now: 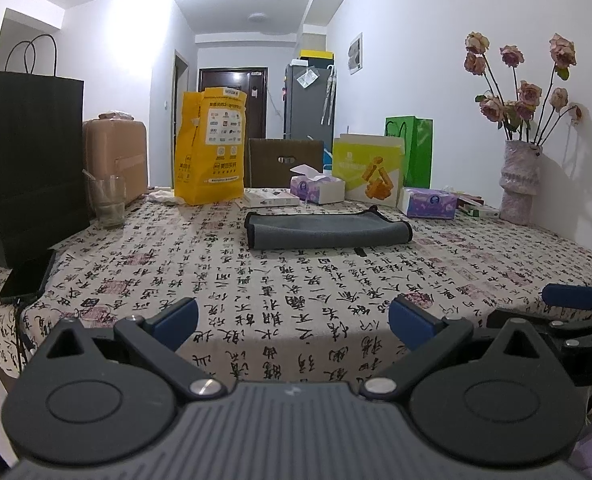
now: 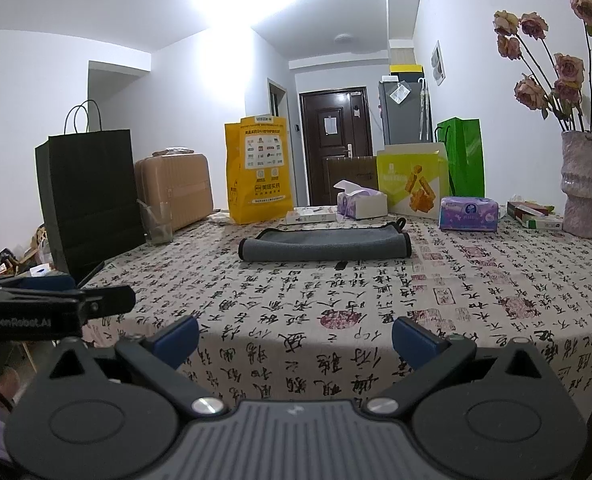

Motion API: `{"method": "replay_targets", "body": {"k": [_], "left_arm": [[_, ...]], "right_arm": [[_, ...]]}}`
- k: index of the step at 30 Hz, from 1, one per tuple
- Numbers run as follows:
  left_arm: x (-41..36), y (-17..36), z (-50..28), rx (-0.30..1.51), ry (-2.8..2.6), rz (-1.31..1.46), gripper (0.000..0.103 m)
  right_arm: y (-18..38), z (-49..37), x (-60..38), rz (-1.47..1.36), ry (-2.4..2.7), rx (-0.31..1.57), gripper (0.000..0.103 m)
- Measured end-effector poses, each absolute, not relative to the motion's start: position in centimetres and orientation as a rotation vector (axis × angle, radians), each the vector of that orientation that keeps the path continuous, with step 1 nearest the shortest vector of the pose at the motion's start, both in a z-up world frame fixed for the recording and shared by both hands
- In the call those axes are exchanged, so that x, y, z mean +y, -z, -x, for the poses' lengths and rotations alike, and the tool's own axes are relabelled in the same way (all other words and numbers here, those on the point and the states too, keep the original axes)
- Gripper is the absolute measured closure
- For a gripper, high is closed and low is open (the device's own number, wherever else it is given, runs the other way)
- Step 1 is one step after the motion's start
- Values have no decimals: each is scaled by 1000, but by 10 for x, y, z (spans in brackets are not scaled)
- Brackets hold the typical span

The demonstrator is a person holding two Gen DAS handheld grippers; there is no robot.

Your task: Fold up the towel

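- Towel (image 1: 328, 232), one, grey, dark-edged: lies doubled over mid-desk (image 1: 255, 292), apparently folded already.
- Left tool (image 1: 293, 320), one: fingers apart, empty, well short of the towel, likely pulled back.
- Right tool (image 2: 294, 338): same, apart and empty.
- Tissue packs (image 2: 468, 213), two: beyond the towel.
- Standing bags (image 2: 257, 168), three: around the towel's far side.

Bright ceiling glare washes the top — sharp focus, fisheye-bent edges, dark corners.
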State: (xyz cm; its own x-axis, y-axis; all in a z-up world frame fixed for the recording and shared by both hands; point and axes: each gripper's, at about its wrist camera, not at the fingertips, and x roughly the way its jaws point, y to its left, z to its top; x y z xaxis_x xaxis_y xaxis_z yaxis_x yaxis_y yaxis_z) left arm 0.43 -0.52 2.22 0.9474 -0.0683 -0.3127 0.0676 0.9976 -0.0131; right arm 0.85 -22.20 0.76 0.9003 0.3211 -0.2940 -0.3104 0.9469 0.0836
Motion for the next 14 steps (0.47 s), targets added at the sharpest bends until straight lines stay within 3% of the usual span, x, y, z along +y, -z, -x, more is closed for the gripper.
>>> {"method": "replay_targets", "body": {"k": [14], "left_arm": [[-5, -23, -4, 315, 71, -3, 0]], "right_arm": [[-5, -9, -221, -34, -330, 325, 0]]}}
